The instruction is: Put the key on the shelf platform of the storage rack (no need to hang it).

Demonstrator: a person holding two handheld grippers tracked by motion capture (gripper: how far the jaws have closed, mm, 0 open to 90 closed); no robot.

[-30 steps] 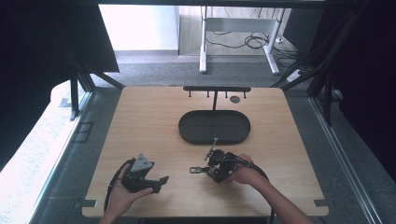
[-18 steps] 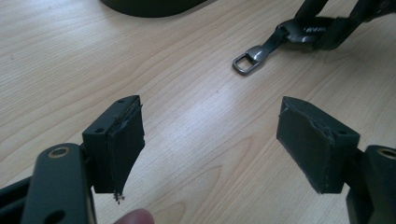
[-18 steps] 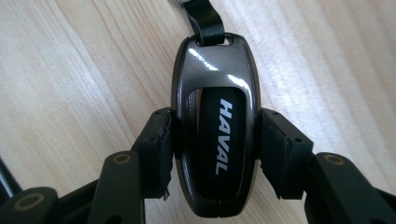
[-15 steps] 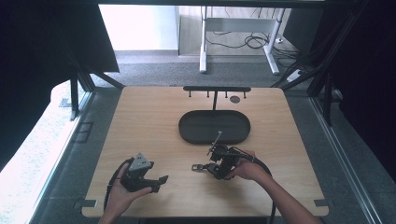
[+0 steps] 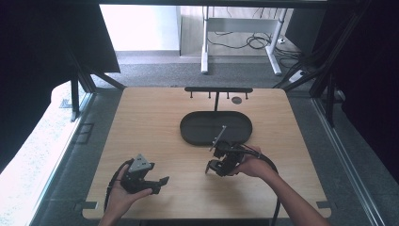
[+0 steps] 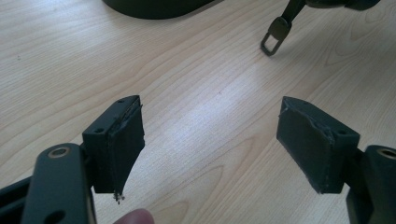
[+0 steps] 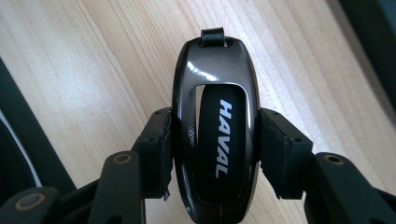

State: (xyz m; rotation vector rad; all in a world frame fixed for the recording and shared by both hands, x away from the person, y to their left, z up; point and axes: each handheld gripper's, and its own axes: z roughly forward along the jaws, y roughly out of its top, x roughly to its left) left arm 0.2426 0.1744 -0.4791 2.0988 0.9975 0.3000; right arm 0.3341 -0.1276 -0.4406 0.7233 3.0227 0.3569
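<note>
The right gripper pinches a HAVAL key fob by its sides, long axis along the jaws, just beside the dark oval tray; the left gripper, spread and empty, rests farther off

A lab or office workspace set up for recording. A light wooden table stands on grey carpet, boxed in by a black metal frame with dark curtains at both sides. Beyond the table's far edge stands a white desk frame (loose cables lie under it). Bright daylight enters at the left.
</note>
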